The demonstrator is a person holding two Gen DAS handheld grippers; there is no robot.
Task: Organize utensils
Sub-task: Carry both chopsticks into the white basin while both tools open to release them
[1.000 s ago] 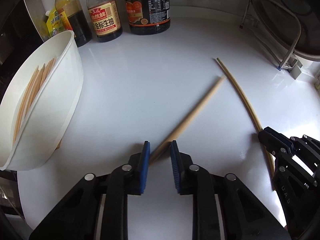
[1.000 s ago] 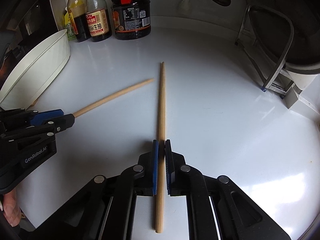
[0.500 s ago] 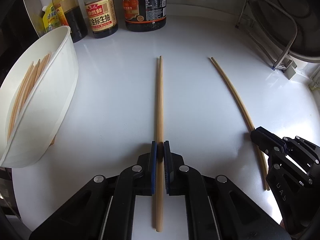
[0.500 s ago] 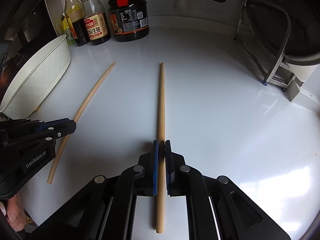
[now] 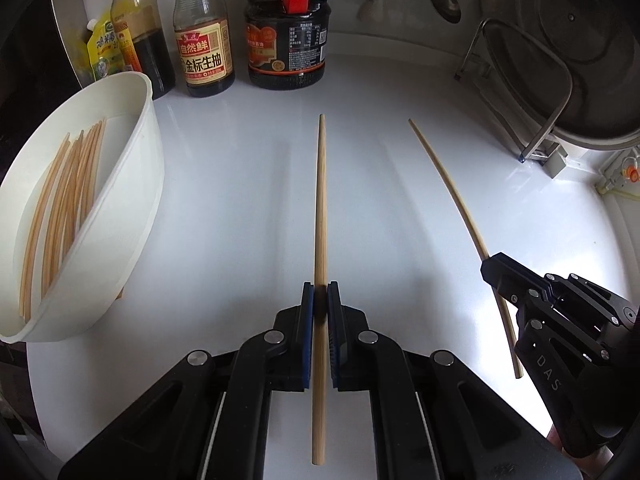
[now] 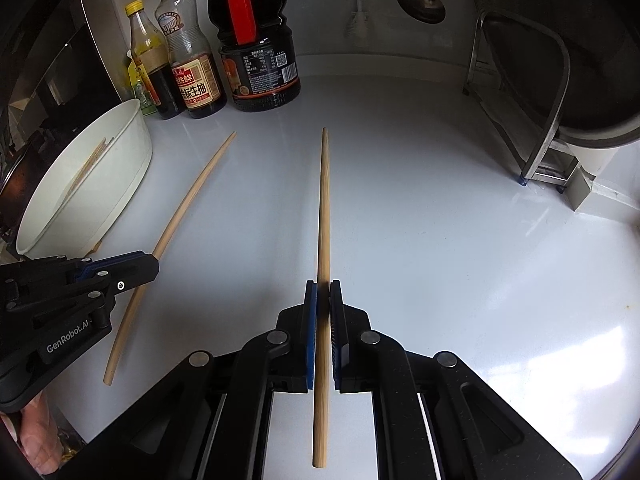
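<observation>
Bamboo chopsticks fill both tools: the left gripper (image 5: 320, 300) is clamped tight on one chopstick (image 5: 320, 208), the right gripper (image 6: 323, 300) pinches the other chopstick (image 6: 323, 208), both pointing toward the far sauce bottles (image 5: 204, 40). At left, a white bowl (image 5: 132, 200) on the white counter (image 5: 240, 200) holds more chopsticks (image 5: 64, 200).

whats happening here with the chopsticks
A person holds a gripper in each hand, sorting chopsticks on a white counter. The left gripper is shut on one chopstick, and the right gripper is shut on another chopstick. Both sticks point toward the sauce bottles. A white bowl at the left already holds a bundle of chopsticks.
</observation>
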